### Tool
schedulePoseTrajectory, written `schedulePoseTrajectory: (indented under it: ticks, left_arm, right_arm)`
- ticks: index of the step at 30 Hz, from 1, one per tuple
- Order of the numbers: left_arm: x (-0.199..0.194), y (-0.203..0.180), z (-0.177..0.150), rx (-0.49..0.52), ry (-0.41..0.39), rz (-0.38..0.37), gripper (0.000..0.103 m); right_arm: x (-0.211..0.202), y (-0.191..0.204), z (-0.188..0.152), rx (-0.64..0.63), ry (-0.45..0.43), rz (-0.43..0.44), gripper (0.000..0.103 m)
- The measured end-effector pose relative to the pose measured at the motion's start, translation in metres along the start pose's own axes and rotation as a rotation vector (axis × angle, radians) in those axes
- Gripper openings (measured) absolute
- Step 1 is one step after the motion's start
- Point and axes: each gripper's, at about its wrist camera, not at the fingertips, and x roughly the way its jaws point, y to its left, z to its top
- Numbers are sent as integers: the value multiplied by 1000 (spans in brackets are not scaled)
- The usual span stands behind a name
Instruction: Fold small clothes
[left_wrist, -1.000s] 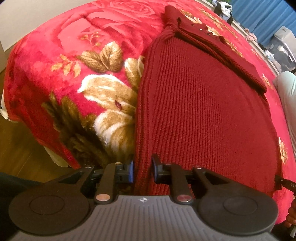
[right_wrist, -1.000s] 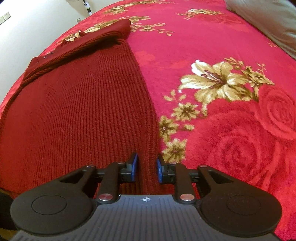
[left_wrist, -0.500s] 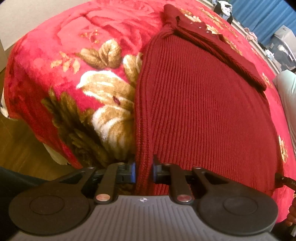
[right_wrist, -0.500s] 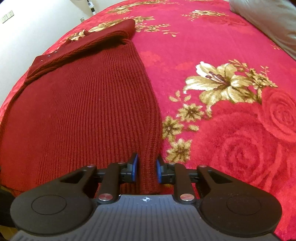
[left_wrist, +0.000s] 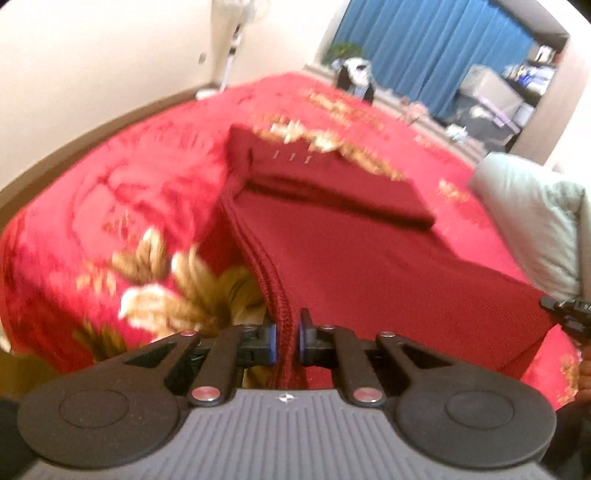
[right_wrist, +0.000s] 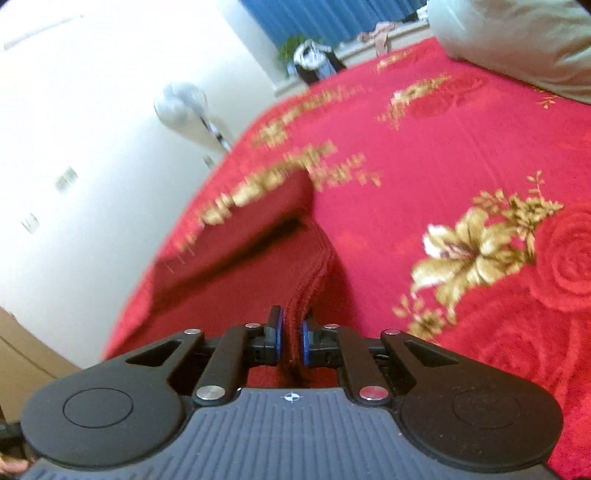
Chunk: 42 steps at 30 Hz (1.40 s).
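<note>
A dark red ribbed knit sweater lies on a bed, its near hem raised off the cover. My left gripper is shut on the hem's left corner. My right gripper is shut on the hem's right corner, and the sweater stretches away from it. The far part of the sweater shows a folded band lying across it. The right gripper's tip shows in the left wrist view at the right edge.
The bed has a red floral blanket. A grey-green pillow lies at the right, also in the right wrist view. A standing fan is by the white wall. Blue curtains and clutter are beyond the bed.
Both grippers have lifted the near hem up off the bed and tilted up, so the room's walls and curtains now show. The sweater's near part hangs taut between them.
</note>
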Motion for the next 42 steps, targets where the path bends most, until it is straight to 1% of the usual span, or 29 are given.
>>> schedulePoseTrajectory:
  ticks: [4, 8, 13, 15, 17, 18, 20, 22, 24, 26, 27, 30, 31, 33, 35, 36, 37, 38, 39, 40, 41, 42]
  left_arm:
    - [-30, -10, 20, 36, -58, -64, 10]
    - [-64, -20, 27, 100, -88, -137, 10]
    - [-116, -18, 29, 137, -84, -266, 10]
    - [-136, -13, 28, 157, -86, -302, 10]
    - [-144, -3, 27, 139, -72, -326, 10]
    - [-142, 4, 27, 118, -66, -333, 10]
    - [-128, 17, 25, 75, -49, -326, 10]
    - [-102, 24, 25, 41, -16, -320, 10]
    - [-72, 29, 30, 36, 19, -290, 11]
    - [-39, 35, 40, 16, 38, -277, 11]
    - [-25, 41, 48, 5, 43, -263, 10]
    - [23, 55, 76, -44, 62, -246, 11]
    - [40, 60, 86, -55, 64, -230, 11]
    - [78, 76, 100, -115, 84, -227, 11]
    - [114, 90, 103, -169, 117, -210, 15]
    - [130, 97, 100, -205, 143, -188, 17]
    - [143, 106, 97, -270, 197, -162, 17]
    - [145, 110, 100, -302, 203, -151, 20]
    - [140, 113, 103, -307, 163, -157, 29]
    - [131, 116, 105, -311, 107, -160, 36]
    - [125, 121, 106, -322, 74, -154, 47]
    - [122, 126, 105, -337, 59, -145, 49]
  right_arm:
    - [-27, 4, 9, -1, -74, 47, 8]
    - [-60, 3, 12, 17, -141, 68, 7]
    - [-127, 3, 10, 21, -225, 120, 7]
    - [-155, 0, 6, 18, -265, 144, 7]
    - [-169, -7, 3, 32, -286, 155, 7]
    - [-168, -13, 4, 49, -282, 154, 7]
    - [-154, -25, 3, 67, -261, 129, 7]
    - [-127, -41, 10, 116, -216, 106, 7]
    - [-95, -50, 20, 129, -173, 93, 7]
    - [-64, -49, 29, 112, -145, 59, 7]
    - [-47, -49, 37, 103, -130, 56, 7]
    - [5, -49, 62, 54, -93, 25, 7]
    - [25, -51, 72, 49, -75, 21, 7]
    - [63, -55, 84, 38, -44, -1, 8]
    - [97, -64, 87, 45, -21, -72, 12]
    - [110, -69, 85, 50, -9, -120, 14]
    - [116, -74, 81, 49, -9, -136, 14]
    - [118, -81, 75, 52, -19, -139, 14]
    - [116, -89, 67, 62, -24, -127, 14]
    - [113, -98, 58, 79, -14, -111, 14]
    - [113, -102, 56, 97, 16, -125, 14]
    - [113, -104, 56, 102, 29, -132, 15]
